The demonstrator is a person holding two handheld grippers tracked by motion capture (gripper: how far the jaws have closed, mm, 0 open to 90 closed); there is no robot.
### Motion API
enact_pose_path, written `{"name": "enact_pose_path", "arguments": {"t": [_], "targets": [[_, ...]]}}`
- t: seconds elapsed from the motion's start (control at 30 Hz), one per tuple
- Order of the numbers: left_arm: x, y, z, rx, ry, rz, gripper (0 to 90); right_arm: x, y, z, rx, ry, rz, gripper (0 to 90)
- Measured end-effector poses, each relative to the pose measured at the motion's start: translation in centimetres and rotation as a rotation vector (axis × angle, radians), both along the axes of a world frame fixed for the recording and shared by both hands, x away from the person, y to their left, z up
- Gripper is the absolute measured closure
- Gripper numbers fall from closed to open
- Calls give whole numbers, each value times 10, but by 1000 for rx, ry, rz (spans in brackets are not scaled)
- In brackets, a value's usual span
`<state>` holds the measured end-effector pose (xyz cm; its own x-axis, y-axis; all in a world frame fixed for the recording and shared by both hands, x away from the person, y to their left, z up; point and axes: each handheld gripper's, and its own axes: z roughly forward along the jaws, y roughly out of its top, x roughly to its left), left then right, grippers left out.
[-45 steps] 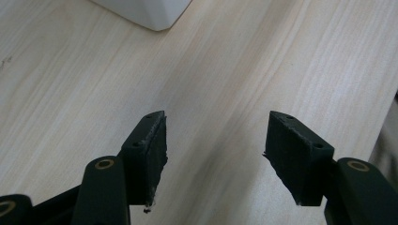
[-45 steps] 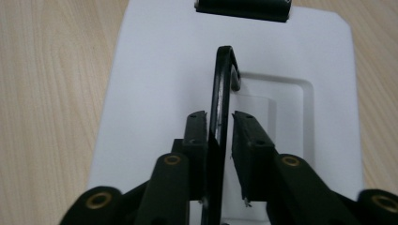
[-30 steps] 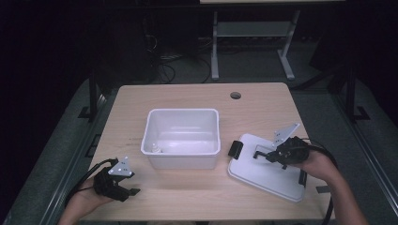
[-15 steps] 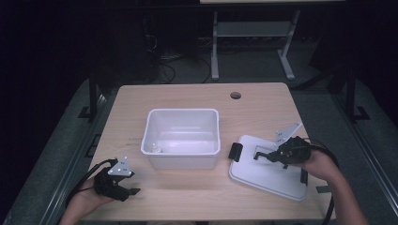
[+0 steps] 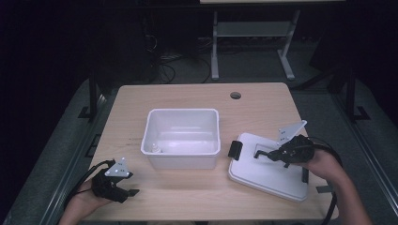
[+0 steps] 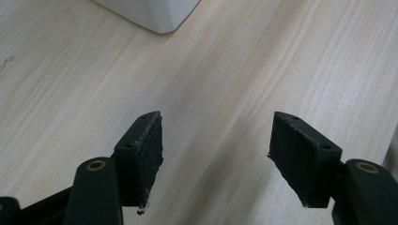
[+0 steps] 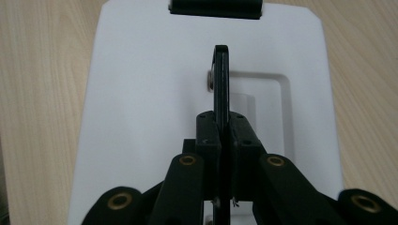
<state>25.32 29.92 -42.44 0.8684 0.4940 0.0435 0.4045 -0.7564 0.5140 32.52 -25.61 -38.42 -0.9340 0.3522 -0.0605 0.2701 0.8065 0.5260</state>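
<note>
A white plastic bin (image 5: 183, 111) stands open at the middle of the table. To its right a white lid (image 5: 263, 176) lies flat, with a black latch (image 5: 234, 150) at its left end. The lid's thin black handle (image 5: 261, 153) stands up on edge, and my right gripper (image 5: 274, 155) is shut on it. In the right gripper view the handle (image 7: 220, 75) runs up from between the closed jaws over the lid (image 7: 141, 93). My left gripper (image 5: 129, 190) rests at the front left of the table, open and holding nothing (image 6: 216, 154). The bin's corner (image 6: 155, 14) lies ahead of it.
A small white object (image 5: 154, 149) sits in the bin's front left corner. The table has a round cable hole (image 5: 235, 95) at the back right. Bare wood lies between the left gripper and the bin. A metal frame (image 5: 253, 42) stands behind the table.
The right gripper has shifted very slightly while staying shut on the handle. The left gripper has not moved.
</note>
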Motion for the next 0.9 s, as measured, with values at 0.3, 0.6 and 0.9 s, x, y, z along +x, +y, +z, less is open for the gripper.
{"name": "enact_pose_path", "arguments": {"t": [0.3, 0.6, 0.9], "targets": [[0, 1, -3, 1, 3, 8, 341, -3, -2, 14, 18, -18, 10, 841], [0, 0, -1, 0, 1, 6, 340, -6, -7, 31, 27, -26, 3, 841], [0, 2, 0, -16, 3, 5, 340, -9, -5, 49, 42, -45, 16, 841]]}}
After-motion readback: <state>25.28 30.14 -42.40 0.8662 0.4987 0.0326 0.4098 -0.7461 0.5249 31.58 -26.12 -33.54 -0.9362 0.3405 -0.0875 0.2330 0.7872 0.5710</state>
